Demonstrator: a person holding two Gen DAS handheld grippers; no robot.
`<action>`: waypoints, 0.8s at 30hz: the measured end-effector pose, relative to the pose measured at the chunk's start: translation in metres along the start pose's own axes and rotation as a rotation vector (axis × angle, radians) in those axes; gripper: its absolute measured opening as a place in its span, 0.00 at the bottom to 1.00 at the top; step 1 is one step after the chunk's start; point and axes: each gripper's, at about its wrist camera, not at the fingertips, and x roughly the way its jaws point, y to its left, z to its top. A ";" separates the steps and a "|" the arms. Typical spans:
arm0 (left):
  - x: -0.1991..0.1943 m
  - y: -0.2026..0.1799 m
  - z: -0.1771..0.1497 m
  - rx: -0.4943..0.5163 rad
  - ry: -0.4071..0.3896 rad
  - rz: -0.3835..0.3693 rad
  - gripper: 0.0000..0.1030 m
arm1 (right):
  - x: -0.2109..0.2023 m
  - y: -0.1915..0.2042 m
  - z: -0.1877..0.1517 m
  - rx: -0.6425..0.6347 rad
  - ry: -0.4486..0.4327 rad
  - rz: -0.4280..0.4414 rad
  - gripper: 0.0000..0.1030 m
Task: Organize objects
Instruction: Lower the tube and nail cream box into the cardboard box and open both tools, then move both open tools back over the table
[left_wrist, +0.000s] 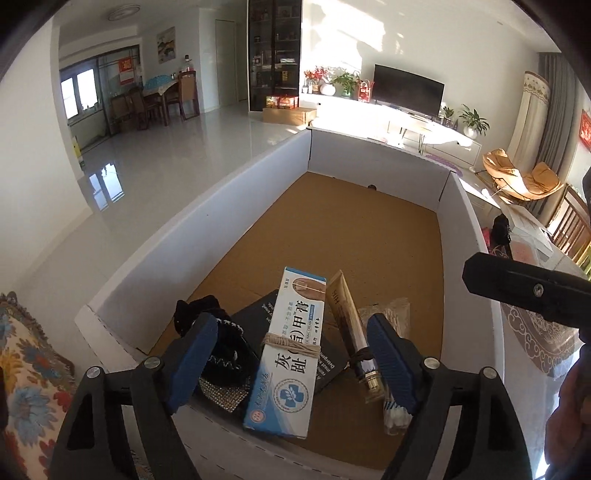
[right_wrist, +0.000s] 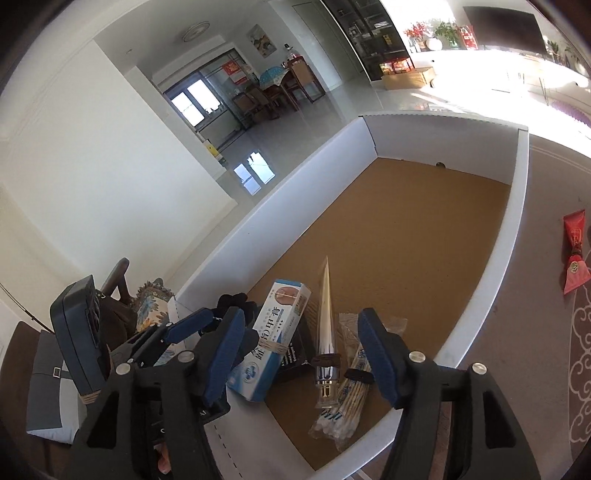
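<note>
Both my left gripper (left_wrist: 291, 363) and right gripper (right_wrist: 301, 356) hung spread apart, holding nothing, over the white box's (left_wrist: 192, 229) near edge; beyond them its brown floor lay bare, while the ointment carton (left_wrist: 291, 347), tube (left_wrist: 351, 325) and cotton swabs (right_wrist: 341, 398) clustered at that edge.

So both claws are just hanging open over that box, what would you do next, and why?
Probably swing the right gripper over to the red packet on the patterned cloth. It is the only loose item in view outside the cardboard box, whose far end is bare. Both grippers, the left gripper too, are open and hold nothing.
</note>
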 end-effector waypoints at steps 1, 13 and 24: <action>-0.003 -0.003 -0.001 0.000 -0.016 -0.009 0.83 | -0.007 -0.002 -0.006 -0.017 -0.015 -0.007 0.65; -0.068 -0.170 -0.041 0.213 -0.030 -0.431 1.00 | -0.136 -0.148 -0.116 -0.111 -0.081 -0.570 0.86; 0.021 -0.284 -0.095 0.355 0.085 -0.323 1.00 | -0.218 -0.257 -0.199 0.163 -0.044 -0.819 0.86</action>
